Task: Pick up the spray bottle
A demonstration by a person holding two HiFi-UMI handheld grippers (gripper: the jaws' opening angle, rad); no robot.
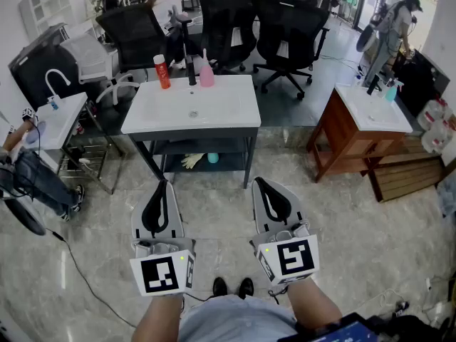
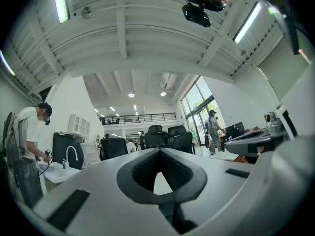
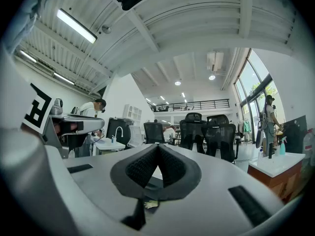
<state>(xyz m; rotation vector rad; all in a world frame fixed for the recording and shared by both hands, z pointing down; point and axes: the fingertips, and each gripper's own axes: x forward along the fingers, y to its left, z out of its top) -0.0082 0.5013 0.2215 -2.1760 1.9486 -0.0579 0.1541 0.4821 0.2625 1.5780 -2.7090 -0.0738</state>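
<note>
Nearest to you: left gripper [image 1: 162, 182] and right gripper [image 1: 258, 180] are held low in front of your body, side by side, pointing roughly level toward the room. In each gripper view the padded jaws meet at the tips, with only the moulded hollow behind them. Both claws are closed and empty.

Next out: a stretch of bare marble floor [image 1: 214, 212] lies between the grippers and the work area.

Beyond that: white washbasin vanity [image 1: 142, 120]. Yellow gloves [image 1: 191, 161] lie on its lower shelf.

At the back edge of the basin top stand a red can [image 1: 162, 71], a black faucet [image 1: 191, 70] and the pink spray bottle [image 1: 206, 73]. The bottle is upright, just beside the faucet on its right and untouched.

Farthest: black office chairs [image 1: 288, 20] behind the vanity.

Progress, as I judge it: nothing is done yet. You are well apart from the bottle, and no claw is open to take it. What remains is to close the gap to the vanity, open one claw, set it around the bottle body clear of the faucet, clamp and lift.
</note>
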